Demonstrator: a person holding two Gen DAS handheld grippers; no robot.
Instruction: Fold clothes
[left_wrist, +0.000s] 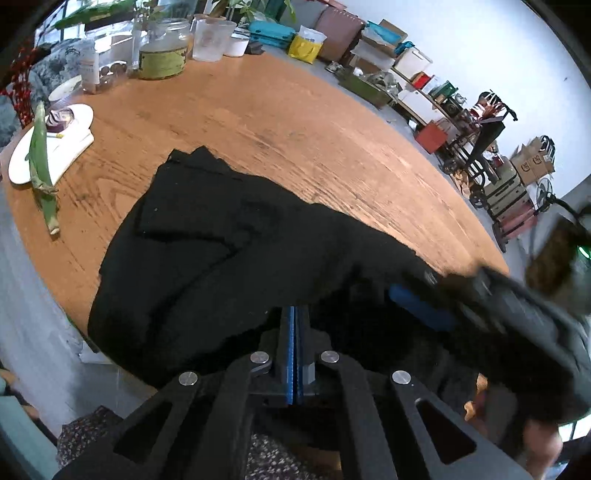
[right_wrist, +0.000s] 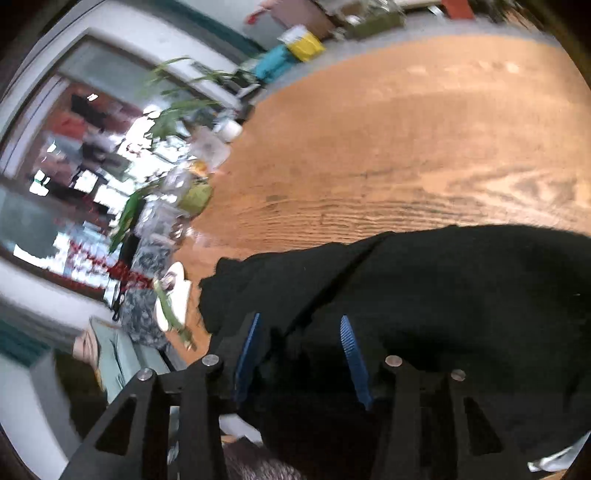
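Black garment (left_wrist: 221, 251) lying on the near part of the round wooden surface (left_wrist: 295, 122), near hem hanging over the edge toward the person. Partly doubled over: overlapping layers and a raised ridge visible in the left wrist view, one corner poking out at the far left. Not a tidy rectangle yet. Looks like an early or middle fold, with at least one more fold plus smoothing left. Judgement only, since black cloth hides most creases.

Left tongs (left_wrist: 295, 325) pressed together, blue pads meeting, with the cloth's near edge running right over the tips. Likely pinching the hem, though dark fabric against dark fingers makes the actual bite hard to confirm.

Right tongs (right_wrist: 301, 354) half spread, cloth bunched between the blue pads, pads not visibly pressing on it. No firm grip readable. Also visible as a blurred dark body at the right of the left wrist view, just beside the garment's right end.

Further out: white plate (left_wrist: 79, 120) with a green stalk (left_wrist: 40, 162) lying across it at the left rim of the surface. Glass jar (left_wrist: 164, 48) with a yellow-green label at the far rim, print too small to read. Frosted plastic cup (left_wrist: 212, 38) beside it, no legible marking. Yellow bag (left_wrist: 306, 44) beyond, writing unreadable. Cardboard boxes (left_wrist: 532, 166) on the floor at far right carry a dark printed logo, not decipherable. Right wrist view too smeared for any text.
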